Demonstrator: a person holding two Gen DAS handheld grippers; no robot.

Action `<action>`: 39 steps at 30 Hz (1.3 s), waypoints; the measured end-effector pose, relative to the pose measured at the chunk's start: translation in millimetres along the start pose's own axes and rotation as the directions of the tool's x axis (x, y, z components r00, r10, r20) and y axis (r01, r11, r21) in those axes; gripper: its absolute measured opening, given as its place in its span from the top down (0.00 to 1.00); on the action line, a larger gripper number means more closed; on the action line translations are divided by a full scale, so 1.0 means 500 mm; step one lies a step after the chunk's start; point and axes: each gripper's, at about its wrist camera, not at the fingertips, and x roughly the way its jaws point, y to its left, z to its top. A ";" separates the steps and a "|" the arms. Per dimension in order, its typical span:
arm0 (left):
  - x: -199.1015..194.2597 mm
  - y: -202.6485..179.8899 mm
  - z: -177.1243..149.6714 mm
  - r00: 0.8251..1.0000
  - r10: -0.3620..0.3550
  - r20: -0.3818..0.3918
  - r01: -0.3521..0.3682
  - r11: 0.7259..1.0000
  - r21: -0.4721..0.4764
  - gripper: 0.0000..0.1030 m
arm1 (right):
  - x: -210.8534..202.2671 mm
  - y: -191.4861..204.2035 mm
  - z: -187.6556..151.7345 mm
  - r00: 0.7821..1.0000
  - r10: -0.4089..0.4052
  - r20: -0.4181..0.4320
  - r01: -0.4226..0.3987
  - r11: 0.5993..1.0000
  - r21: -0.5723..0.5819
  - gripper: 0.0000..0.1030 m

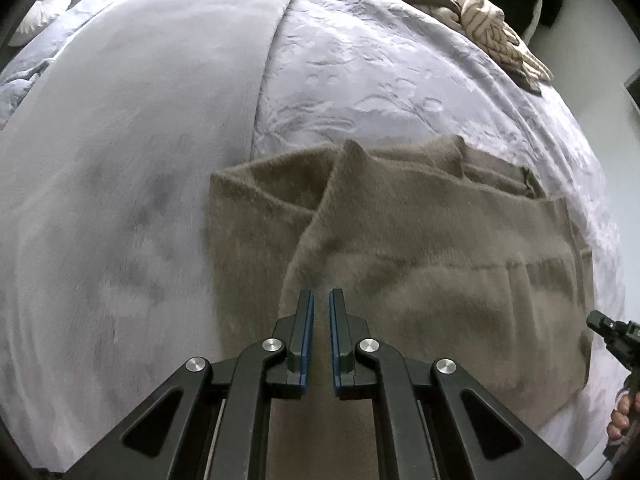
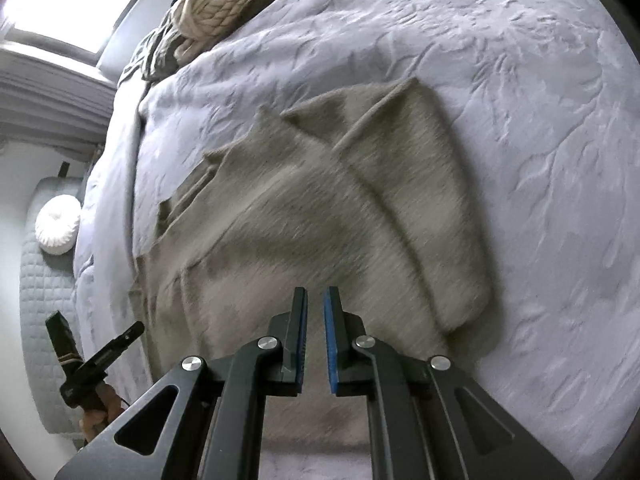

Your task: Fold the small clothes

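Nearest to us in the left wrist view, our left gripper (image 1: 321, 292) hangs over the taupe fuzzy garment (image 1: 420, 248), its blue-lined fingers pressed nearly together with nothing between them. The garment spreads ahead of and to the right of these tips, one flap folded over along a diagonal edge. It lies on the pale embossed bedspread (image 1: 360, 72); a plain grey blanket (image 1: 120, 140) covers the bed to the left of the tips. Far ahead lies a heap of knitted clothes (image 1: 472, 12).

In the right wrist view, our right gripper (image 2: 316, 290) is likewise drawn nearly closed and empty, poised above the same garment (image 2: 320, 208), which stretches ahead of its tips. A round white cushion (image 2: 56, 224) sits far off to the left.
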 end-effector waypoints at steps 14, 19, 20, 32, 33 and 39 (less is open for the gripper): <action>-0.023 0.002 -0.075 0.990 0.128 -0.055 -0.130 0.991 -0.036 0.91 | 0.045 0.061 -0.061 0.997 0.008 -0.074 -0.009 1.000 -0.022 0.68; -0.044 0.019 -0.086 0.987 0.162 -0.008 -0.163 0.983 -0.083 0.01 | 0.043 0.092 -0.072 0.998 0.002 -0.064 -0.006 0.998 -0.058 0.37; -0.049 0.016 -0.086 0.986 0.168 0.000 -0.168 0.983 -0.072 0.01 | 0.043 0.095 -0.073 0.998 0.003 -0.064 -0.007 0.998 -0.062 0.37; -0.049 0.034 -0.090 0.975 0.217 -0.036 -0.220 0.971 -0.096 0.01 | 0.046 0.181 -0.134 1.000 -0.006 -0.013 0.003 0.976 -0.216 0.00; -0.049 0.035 -0.092 0.976 0.214 -0.039 -0.217 0.972 -0.091 0.01 | 0.050 0.188 -0.141 1.000 0.003 -0.021 -0.007 0.973 -0.230 0.00; -0.052 0.034 -0.098 0.981 0.187 -0.048 -0.190 0.980 -0.068 0.01 | 0.085 0.208 -0.174 0.983 0.107 -0.150 -0.133 0.977 -0.169 0.00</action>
